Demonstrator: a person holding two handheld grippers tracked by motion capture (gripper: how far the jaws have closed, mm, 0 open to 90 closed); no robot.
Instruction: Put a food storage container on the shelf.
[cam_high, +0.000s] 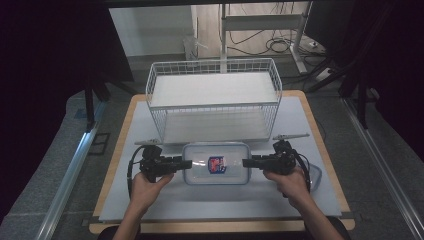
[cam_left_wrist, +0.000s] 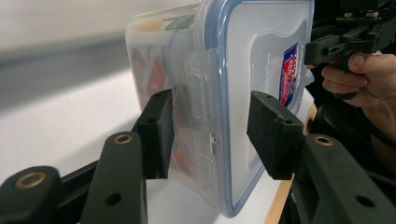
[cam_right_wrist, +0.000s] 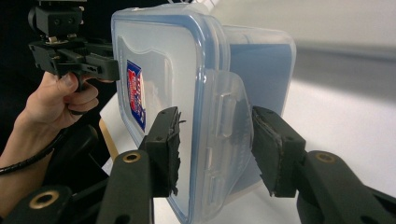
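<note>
A clear plastic container (cam_high: 215, 163) with a blue-rimmed lid and a red and blue label sits in front of the basket, its long side across the table. My left gripper (cam_high: 187, 164) grips its left short end and my right gripper (cam_high: 246, 162) its right short end. In the left gripper view the pads (cam_left_wrist: 159, 130) clamp the container (cam_left_wrist: 261, 56) at the side latch, one on the base and one on the lid. The right gripper view shows the same hold on the container (cam_right_wrist: 168, 70), with colourful contents faintly visible inside.
A white wire basket (cam_high: 215, 95) with a white liner stands just behind the container on the white mat (cam_high: 200, 202). The wooden table edge (cam_high: 107, 180) frames the mat. A curved clear piece (cam_high: 316, 176) lies to the right of my right hand.
</note>
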